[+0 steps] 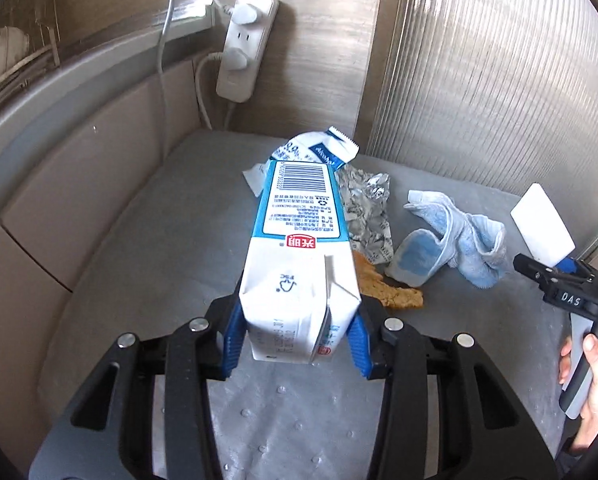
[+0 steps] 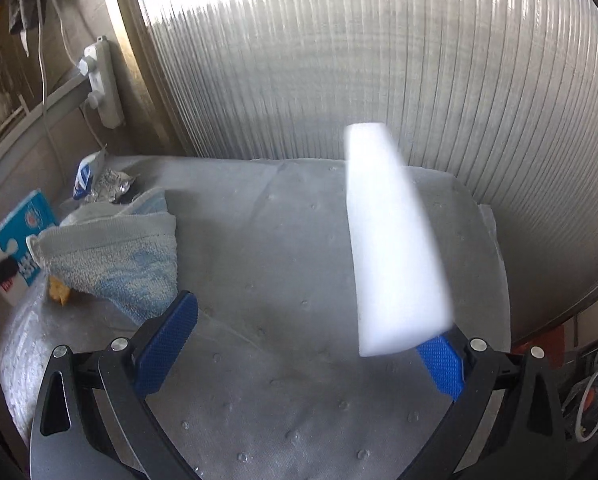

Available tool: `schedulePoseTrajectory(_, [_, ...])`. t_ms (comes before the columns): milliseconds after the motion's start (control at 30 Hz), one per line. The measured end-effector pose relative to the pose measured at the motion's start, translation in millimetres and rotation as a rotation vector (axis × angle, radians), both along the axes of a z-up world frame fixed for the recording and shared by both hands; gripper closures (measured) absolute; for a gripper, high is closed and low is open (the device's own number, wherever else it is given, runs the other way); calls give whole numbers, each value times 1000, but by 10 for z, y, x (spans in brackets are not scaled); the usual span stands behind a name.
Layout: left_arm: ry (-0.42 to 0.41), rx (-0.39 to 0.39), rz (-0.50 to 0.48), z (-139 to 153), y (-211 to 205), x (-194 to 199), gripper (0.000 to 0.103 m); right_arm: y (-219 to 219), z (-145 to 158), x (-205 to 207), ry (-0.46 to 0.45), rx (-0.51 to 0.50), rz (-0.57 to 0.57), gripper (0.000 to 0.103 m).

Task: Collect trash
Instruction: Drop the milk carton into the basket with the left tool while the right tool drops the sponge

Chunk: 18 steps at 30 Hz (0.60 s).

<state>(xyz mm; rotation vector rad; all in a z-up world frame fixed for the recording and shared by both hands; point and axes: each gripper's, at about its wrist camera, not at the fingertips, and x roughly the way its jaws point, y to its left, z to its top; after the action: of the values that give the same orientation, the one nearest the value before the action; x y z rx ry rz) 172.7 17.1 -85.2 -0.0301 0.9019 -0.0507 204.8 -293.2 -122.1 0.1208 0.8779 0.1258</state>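
My left gripper (image 1: 297, 344) is shut on a blue and white milk carton (image 1: 299, 240), its blue pads pressing on both sides of the carton's near end. The carton also shows at the left edge of the right wrist view (image 2: 19, 232). My right gripper (image 2: 311, 324) stands wide open over the grey mat. A blurred white foam block (image 2: 391, 240) rests against its right finger only, and appears above that gripper (image 1: 555, 276) as a white slab (image 1: 541, 226). Behind the carton lie a torn blue wrapper (image 1: 323, 148), crumpled foil (image 1: 367, 208) and a brown food scrap (image 1: 387, 288).
A light blue cloth (image 1: 451, 240) lies bunched right of the foil. The grey padded mat (image 1: 159, 240) sits in a corner between a ribbed translucent panel (image 1: 499, 80) and a wall carrying a white power strip (image 1: 247, 44). A person's hand (image 1: 595, 380) holds the right gripper's handle.
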Motion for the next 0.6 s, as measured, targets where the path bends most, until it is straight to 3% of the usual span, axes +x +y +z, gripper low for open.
schedulePoseTrajectory(100, [4, 4, 17, -34, 40, 16, 61, -79, 11, 1, -2, 37, -13, 16])
schedulePoseTrajectory(267, [4, 2, 42, -66, 162, -15, 61, -195, -16, 15, -3, 108, -41, 74])
schedulePoseTrajectory(600, [-18, -9, 29, -6, 329, -206, 61, -82, 178, -236, -69, 137, -25, 78])
